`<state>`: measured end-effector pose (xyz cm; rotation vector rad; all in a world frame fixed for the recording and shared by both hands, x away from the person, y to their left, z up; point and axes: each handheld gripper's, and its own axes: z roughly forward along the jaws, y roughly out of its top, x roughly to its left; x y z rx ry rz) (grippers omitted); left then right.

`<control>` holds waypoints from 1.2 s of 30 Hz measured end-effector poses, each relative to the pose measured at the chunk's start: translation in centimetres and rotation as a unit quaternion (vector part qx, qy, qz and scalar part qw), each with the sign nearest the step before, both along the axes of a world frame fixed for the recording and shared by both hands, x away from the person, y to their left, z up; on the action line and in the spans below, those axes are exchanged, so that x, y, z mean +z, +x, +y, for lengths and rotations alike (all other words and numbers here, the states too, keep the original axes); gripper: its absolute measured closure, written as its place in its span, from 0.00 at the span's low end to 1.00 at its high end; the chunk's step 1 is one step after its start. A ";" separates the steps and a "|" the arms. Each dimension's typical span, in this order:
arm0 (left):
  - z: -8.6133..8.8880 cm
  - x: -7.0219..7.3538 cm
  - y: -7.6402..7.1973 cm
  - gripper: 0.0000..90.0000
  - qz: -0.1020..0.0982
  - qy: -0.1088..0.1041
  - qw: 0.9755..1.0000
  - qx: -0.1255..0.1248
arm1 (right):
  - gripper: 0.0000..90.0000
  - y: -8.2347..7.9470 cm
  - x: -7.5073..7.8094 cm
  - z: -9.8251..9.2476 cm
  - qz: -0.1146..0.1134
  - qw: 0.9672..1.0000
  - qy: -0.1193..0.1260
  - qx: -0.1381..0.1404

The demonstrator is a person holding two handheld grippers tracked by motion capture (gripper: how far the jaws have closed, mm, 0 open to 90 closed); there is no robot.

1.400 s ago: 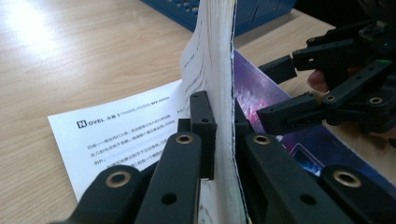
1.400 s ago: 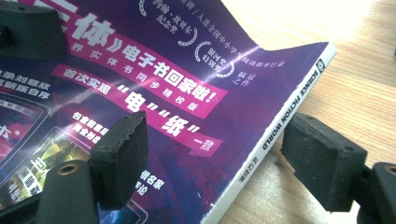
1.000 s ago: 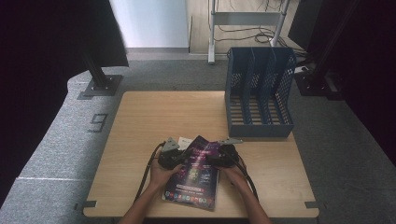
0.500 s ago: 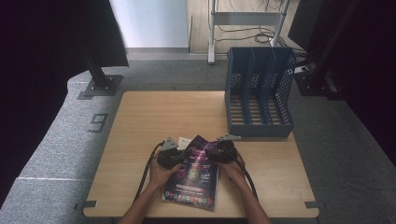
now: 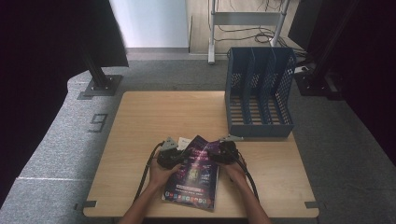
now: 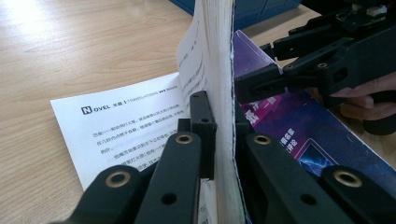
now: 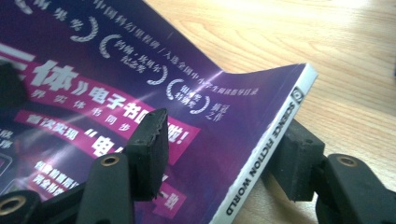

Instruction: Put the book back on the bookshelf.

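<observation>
Notably purple, glossy magazine [image 5: 194,175], white-spined.

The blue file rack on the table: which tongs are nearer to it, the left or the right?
Right. The right tongs sit at the magazine's right edge, just in front of the blue file rack. The left tongs grip its left edge, farther away.

Magazine [image 5: 194,179] at table's [image 5: 140,121] near edge, file rack [image 5: 258,93] behind it, far right.

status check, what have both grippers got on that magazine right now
Left gripper shut on magazine page block. Right gripper straddling spine edge, jaws just been closing, not yet clamped. Loose printed sheet under it; blue file rack behind, apart.
</observation>
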<state>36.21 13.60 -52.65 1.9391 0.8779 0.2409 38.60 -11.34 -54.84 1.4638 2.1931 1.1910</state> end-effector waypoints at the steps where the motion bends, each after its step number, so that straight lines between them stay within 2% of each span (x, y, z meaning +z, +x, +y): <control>1: 0.0 0.0 0.0 0.97 0.000 0.000 1.000 0.000 | 0.47 0.0 0.0 0.0 0.003 1.000 0.007 0.002; 6: 0.0 0.0 0.0 0.97 0.001 0.000 1.000 0.001 | 0.48 0.1 0.0 -0.1 0.004 1.000 0.011 0.005; 8: 0.0 0.0 0.0 0.97 0.002 -0.001 1.000 0.001 | 0.55 0.1 0.0 -0.2 0.002 1.000 0.006 0.004; 9: 0.0 0.0 0.0 0.97 0.002 -0.001 1.000 0.001 | 0.55 0.1 0.0 -0.2 0.002 1.000 0.006 0.004; 10: 0.0 0.0 0.0 0.97 0.002 -0.001 1.000 0.001 | 0.57 0.1 -0.1 -0.2 0.003 1.000 0.012 0.006; 19: 0.2 0.1 0.1 0.97 0.002 -0.005 1.000 0.003 | 0.69 -0.1 0.3 -0.4 -0.003 1.000 0.018 0.009; 24: 0.6 0.5 0.0 0.97 -0.001 -0.015 1.000 0.003 | 0.71 -0.4 0.9 -0.7 -0.009 1.000 0.025 0.010; 29: 0.8 1.5 -0.4 0.96 -0.014 -0.026 1.000 -0.003 | 0.73 -1.1 2.0 -0.9 -0.027 0.999 0.033 0.013; 33: 1.1 2.3 -0.7 0.96 -0.025 -0.041 0.999 -0.004 | 0.74 -1.9 3.1 -1.2 -0.052 0.998 0.039 0.016; 36: 1.2 2.6 -0.8 0.96 -0.031 -0.044 0.999 -0.005 | 0.74 -2.1 3.6 -1.3 -0.059 0.997 0.041 0.017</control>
